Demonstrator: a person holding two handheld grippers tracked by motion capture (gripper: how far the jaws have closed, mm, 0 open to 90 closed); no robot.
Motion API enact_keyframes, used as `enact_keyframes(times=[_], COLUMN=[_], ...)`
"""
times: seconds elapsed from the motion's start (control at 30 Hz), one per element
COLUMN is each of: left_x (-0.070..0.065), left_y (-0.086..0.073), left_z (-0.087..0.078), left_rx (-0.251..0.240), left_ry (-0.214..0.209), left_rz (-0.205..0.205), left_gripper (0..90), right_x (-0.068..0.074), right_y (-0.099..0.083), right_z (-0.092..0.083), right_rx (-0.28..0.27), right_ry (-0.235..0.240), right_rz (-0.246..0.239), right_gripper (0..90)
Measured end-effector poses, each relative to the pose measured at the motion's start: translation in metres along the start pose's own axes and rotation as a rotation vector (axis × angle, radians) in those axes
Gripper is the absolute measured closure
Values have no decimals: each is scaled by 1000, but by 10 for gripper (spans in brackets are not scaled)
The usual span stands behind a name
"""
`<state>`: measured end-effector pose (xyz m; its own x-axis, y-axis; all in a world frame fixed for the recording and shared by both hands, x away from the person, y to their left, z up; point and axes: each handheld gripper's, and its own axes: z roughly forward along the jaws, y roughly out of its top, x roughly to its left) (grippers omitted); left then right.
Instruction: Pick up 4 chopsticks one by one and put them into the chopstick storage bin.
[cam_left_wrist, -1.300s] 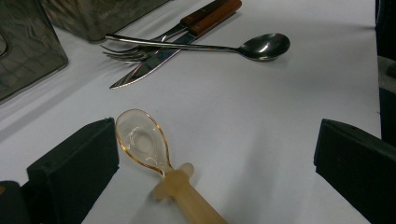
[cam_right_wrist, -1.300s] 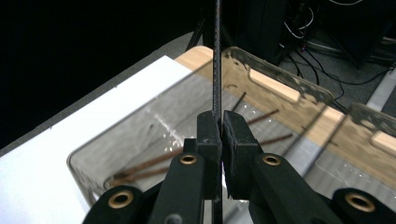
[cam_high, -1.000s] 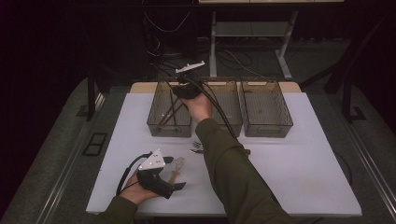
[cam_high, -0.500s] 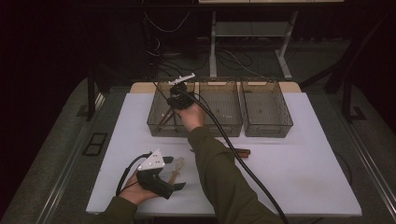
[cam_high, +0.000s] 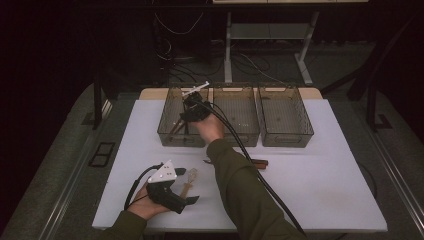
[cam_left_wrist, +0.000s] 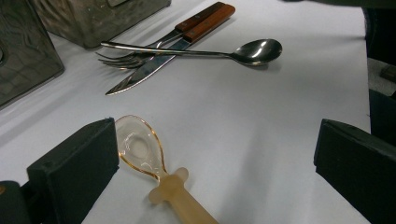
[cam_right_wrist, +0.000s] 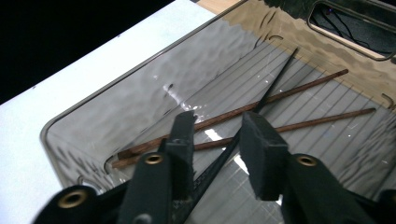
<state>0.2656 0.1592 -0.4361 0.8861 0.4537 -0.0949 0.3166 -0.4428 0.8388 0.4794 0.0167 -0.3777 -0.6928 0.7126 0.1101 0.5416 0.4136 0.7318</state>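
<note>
the sorting step is a drop-off — the right gripper (cam_right_wrist: 215, 140) sits low in the left bin (cam_high: 167, 131), jaws just parted, the black chopstick (cam_right_wrist: 261, 102) loose between them beside two brown ones. next: lift clear. the left gripper (cam_left_wrist: 210, 154) rests open by the plastic spoon (cam_left_wrist: 140, 147).

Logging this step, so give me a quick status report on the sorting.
Right gripper over left bin, jaws just opening, black chopstick dropped between them. Left gripper open around amber spoon. Nothing in the way.
</note>
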Motion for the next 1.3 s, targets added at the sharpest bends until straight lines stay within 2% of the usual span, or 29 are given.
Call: enact_keyframes(times=[0.2, 0.4, 0.57, 0.83, 0.9, 1.0, 1.1, 1.3], left_x=[0, 0, -1, -2, -2, -3, -2, -1], left_y=[0, 0, 0, 0, 0, -1, -1, -1], left_z=[0, 0, 0, 0, 0, 1, 0, 0], left_rx=[-1, -2, -2, -4, 5, -5, 11, 4], left_ry=[3, 8, 14, 25, 28, 25, 27, 38], left_rz=[10, 2, -1, -1, -7, -12, -7, -17], left_gripper=[0, 0, 0, 0, 0, 0, 0, 0], right_x=[-5, -13, -16, -25, -28, -31, -36, -45], right_y=[-1, -8, -19, -36, -40, -47, -57, -78], right_z=[-17, -35, -48, -75, -82, -92, -102, -122], right_rx=[1, -14, -20, -55, -63, -69, -80, -83], right_ry=[36, 71, 77, 84, 94, 106, 108, 109], right_rz=[-3, -15, -29, -39, -38, -47, -52, -71], right_gripper=[479, 408, 350, 306, 295, 289, 288, 285])
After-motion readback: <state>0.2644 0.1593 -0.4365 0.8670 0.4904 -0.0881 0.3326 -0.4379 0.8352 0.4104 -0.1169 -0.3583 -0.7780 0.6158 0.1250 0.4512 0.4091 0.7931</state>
